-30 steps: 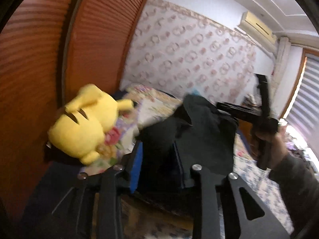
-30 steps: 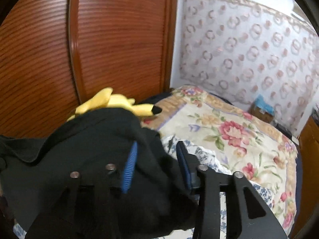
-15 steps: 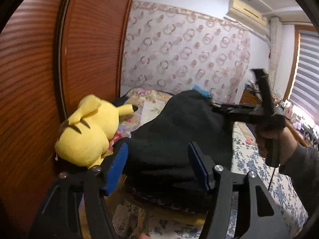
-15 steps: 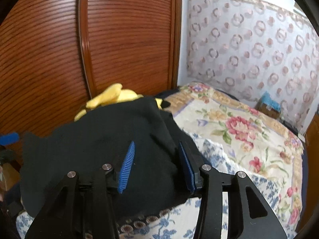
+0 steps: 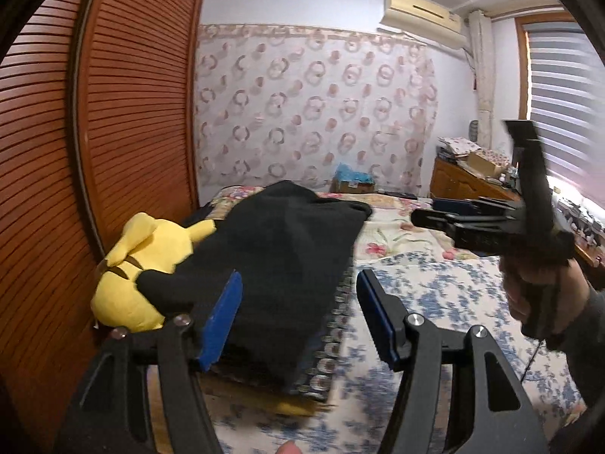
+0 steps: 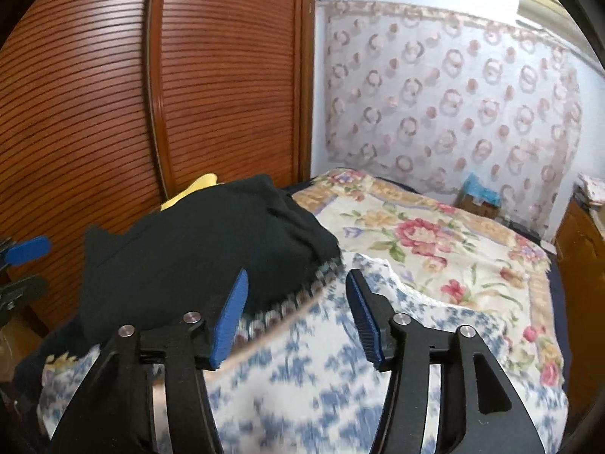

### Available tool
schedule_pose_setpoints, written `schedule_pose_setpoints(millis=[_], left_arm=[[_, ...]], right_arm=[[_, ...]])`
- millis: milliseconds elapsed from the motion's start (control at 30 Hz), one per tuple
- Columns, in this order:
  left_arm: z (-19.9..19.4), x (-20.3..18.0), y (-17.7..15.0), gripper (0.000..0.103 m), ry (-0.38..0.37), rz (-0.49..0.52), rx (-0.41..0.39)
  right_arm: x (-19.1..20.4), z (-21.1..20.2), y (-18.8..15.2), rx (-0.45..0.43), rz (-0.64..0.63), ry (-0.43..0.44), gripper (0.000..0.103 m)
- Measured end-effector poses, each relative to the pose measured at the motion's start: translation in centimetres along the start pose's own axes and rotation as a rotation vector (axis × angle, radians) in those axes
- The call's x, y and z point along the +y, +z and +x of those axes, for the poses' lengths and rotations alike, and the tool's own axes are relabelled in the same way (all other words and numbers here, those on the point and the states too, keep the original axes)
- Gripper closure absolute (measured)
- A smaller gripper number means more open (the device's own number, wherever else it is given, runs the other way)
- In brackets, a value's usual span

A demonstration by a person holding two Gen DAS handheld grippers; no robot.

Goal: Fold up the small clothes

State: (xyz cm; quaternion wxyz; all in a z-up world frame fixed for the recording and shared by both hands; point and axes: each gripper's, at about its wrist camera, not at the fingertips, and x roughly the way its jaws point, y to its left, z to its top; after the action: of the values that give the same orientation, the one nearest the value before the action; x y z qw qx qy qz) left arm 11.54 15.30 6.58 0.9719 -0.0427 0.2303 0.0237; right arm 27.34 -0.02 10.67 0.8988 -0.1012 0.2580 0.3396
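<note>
Jaws of the left gripper (image 5: pixel 298 314) stand apart with nothing pinched, having just been opening; the black garment (image 5: pixel 272 265) lies beyond the blue pads (image 5: pixel 223 317), not between them. Right gripper (image 6: pixel 295 314) likewise released, its jaws just been opening, only the blue-flowered sheet (image 6: pixel 302 378) showing in the gap.

Garment sits as a loose folded heap on a dark patterned cushion edge (image 5: pixel 336 321), one flap draped over the yellow plush toy (image 5: pixel 140 265) by the slatted wardrobe door (image 5: pixel 124 113).

Risks:
- Fold looks bulky and unpressed; may spring open or slump (soft knit, no weight on it).
- Flap resting on the toy could drag the stack askew if the toy shifts.
- Heap lies near the bed's corner; a careless nudge from either gripper might tip it toward the wardrobe gap.

Farther off, floral quilt (image 6: pixel 435 234) holds no other clothes that I can see.
</note>
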Motion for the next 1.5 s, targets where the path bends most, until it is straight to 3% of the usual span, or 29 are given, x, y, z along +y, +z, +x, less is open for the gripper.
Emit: schedule_pose_setpoints(millis=[267, 700, 1067, 1500], left_arm=[[-1.1, -4.5, -0.2, 0.040, -0.051, 0.006, 0.013], [-4.4, -10.4, -0.5, 0.040, -0.051, 0.061, -0.015], [-5.4, -12.7, -0.2, 0.040, -0.068, 0.089, -0.027], [-6.0, -13.3, 0.0, 0.040, -0.080, 0.095, -0.034]], right_arm=[[-1.2, -9.4, -4.5, -0.066, 0.067, -0.101, 0.027], [-4.4, -20.6, -10.2, -0.145, 0.213, -0.314, 0.026], [-5.5, -24.0, -12.6, -0.162, 0.245, -0.372, 0.026], [-5.3, -24.9, -13.2, -0.169, 0.248, -0.396, 0.026]])
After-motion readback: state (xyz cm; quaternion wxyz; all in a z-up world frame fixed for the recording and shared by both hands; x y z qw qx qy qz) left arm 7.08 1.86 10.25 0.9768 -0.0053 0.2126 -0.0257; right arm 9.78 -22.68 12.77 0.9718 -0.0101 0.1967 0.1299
